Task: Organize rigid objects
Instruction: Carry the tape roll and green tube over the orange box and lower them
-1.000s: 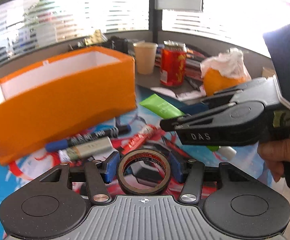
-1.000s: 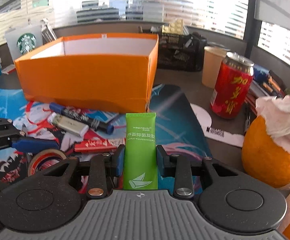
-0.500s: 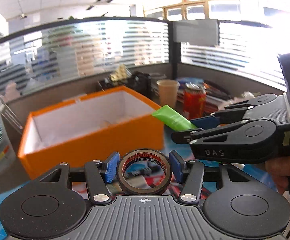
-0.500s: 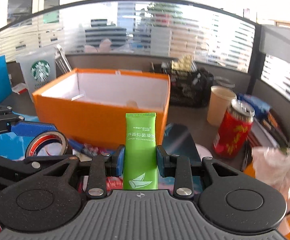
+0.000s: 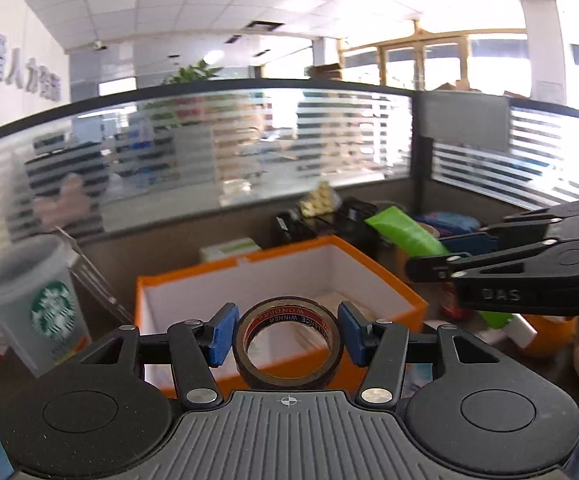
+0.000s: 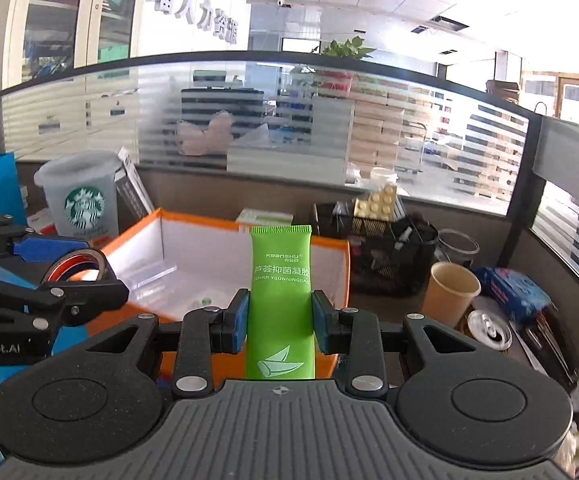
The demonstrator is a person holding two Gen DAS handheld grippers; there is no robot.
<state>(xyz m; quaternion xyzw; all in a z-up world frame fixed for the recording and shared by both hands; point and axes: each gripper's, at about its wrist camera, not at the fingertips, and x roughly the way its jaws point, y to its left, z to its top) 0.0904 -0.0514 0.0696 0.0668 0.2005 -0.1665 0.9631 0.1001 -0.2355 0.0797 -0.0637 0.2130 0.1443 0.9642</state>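
now the carry step: left tongs (image 5: 285,334) clench the tape roll (image 5: 288,342), right tongs (image 6: 279,322) clench the green tube (image 6: 280,300); next, lower both into the orange box (image 5: 385,276) mid-frame and release.

Starbucks cup (image 6: 82,199), paper cup (image 6: 449,293), soda can (image 6: 489,330), black mesh basket (image 6: 381,258)

Left hand-held gripper (image 5: 287,334) clamped, pointing slightly down; right hand-held gripper (image 6: 279,322) clamped alongside, likewise tilted.
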